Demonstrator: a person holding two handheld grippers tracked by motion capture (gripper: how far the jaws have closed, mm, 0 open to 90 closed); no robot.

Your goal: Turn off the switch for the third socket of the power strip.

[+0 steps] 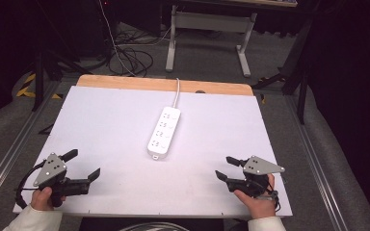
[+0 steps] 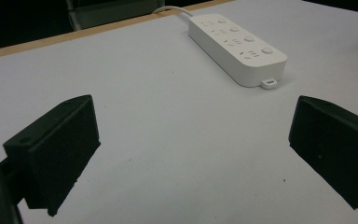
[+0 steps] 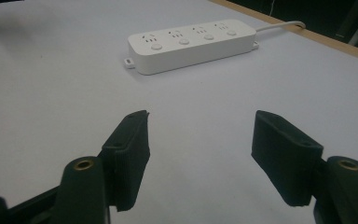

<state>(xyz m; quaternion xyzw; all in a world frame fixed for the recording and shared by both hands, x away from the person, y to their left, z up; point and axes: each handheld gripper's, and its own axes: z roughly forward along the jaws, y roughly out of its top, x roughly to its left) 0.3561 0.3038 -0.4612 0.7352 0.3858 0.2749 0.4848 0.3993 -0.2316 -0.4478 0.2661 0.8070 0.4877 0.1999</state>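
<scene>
The white table (image 1: 106, 125) lies broad before me, and the white power strip (image 1: 164, 131) rests flat near its middle, its four sockets in a row and its white cable (image 1: 177, 91) running from its far end toward the table's wooden far edge. My left gripper (image 1: 83, 164) hovers well short of the strip, off toward its near-left side, jaws spread wide with bare tabletop between them. My right gripper (image 1: 227, 168) sits well apart from the strip on its near-right side, jaws likewise spread and pinching nothing, both aimed inward at the strip.
</scene>
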